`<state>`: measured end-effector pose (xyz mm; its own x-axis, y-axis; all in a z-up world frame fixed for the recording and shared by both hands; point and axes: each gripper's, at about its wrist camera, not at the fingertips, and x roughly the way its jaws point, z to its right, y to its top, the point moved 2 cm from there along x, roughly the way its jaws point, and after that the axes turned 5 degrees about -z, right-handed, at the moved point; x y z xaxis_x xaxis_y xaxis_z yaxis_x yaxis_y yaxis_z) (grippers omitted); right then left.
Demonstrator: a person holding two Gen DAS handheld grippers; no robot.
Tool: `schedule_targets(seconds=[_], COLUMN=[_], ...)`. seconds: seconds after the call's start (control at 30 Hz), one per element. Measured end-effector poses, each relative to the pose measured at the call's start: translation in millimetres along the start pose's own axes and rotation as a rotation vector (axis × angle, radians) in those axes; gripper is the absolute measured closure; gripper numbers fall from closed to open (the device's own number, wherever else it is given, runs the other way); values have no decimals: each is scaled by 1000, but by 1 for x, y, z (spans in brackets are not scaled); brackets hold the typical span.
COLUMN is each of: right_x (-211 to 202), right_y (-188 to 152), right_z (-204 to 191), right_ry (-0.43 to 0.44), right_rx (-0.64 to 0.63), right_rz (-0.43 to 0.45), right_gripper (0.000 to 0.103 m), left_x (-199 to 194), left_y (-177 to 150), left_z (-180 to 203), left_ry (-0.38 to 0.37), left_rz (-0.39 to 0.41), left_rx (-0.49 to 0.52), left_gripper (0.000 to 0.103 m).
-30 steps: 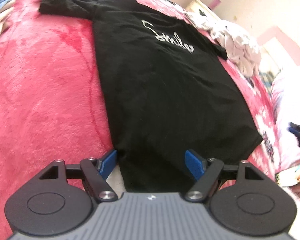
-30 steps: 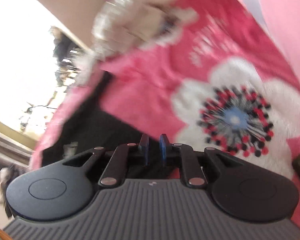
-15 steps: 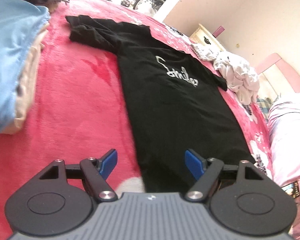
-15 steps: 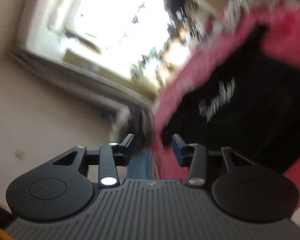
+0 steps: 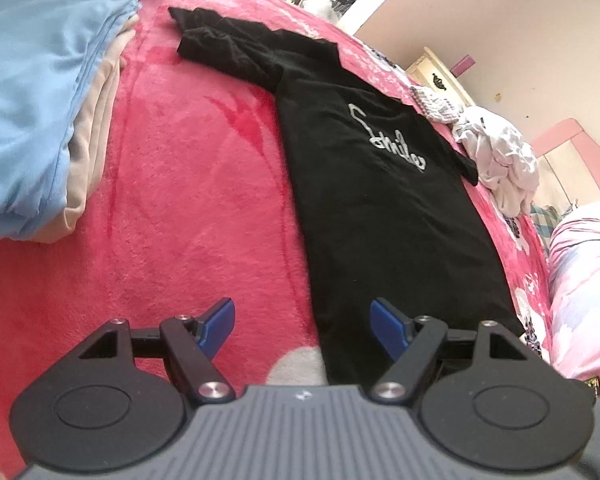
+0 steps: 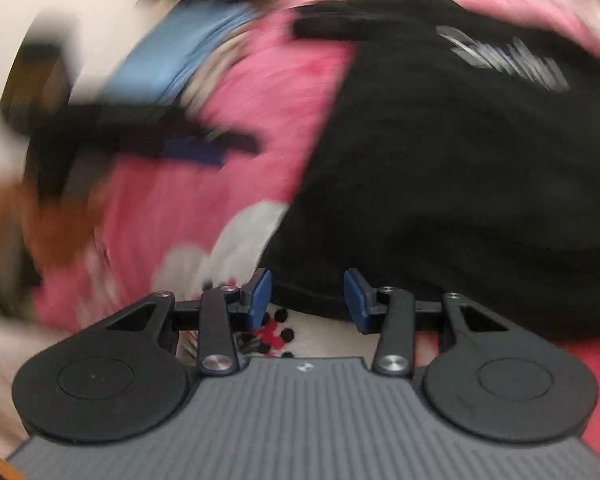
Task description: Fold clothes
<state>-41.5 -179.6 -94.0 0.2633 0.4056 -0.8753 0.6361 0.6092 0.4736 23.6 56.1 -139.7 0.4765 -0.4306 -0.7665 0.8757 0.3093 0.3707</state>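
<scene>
A black T-shirt [image 5: 380, 200] with white script lies spread flat on the pink fleece blanket [image 5: 180, 208]. The left gripper [image 5: 302, 322] hovers over the shirt's near hem, jaws spread wide, holding nothing. The right gripper [image 6: 306, 294], in a blurred view, is parted at the hem too, gripping nothing. A folded blue and beige stack [image 5: 40, 100] sits left of the shirt

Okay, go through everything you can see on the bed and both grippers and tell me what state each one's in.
T-shirt: spread flat, print up, unfolded.
Blue cloth: folded, on top of a stack.
Beige cloth: folded, under the blue.
White clothes: crumpled heap.
Left gripper: open, empty, at the shirt's hem.
Right gripper: open, empty, view blurred.
</scene>
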Motion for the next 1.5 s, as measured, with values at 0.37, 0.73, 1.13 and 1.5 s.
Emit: schedule_targets(seconds=[0.37, 0.73, 1.13, 1.5], right_x=[34, -35, -15, 26], right_y=[22, -38, 12, 5], right_z=[0, 169, 86, 20], right_ry=[-69, 546, 542, 322], right_rx=[-71, 1040, 574, 157], right_rz=[-5, 484, 237, -96], right_gripper=[98, 98, 98, 93], left_x=[-2, 1, 1, 15], left_y=[5, 15, 25, 47], left_z=[-7, -10, -14, 0], left_ry=[13, -15, 16, 65], left_rz=[18, 40, 63, 93], left_rx=[-29, -71, -70, 9], left_gripper=[27, 27, 27, 27])
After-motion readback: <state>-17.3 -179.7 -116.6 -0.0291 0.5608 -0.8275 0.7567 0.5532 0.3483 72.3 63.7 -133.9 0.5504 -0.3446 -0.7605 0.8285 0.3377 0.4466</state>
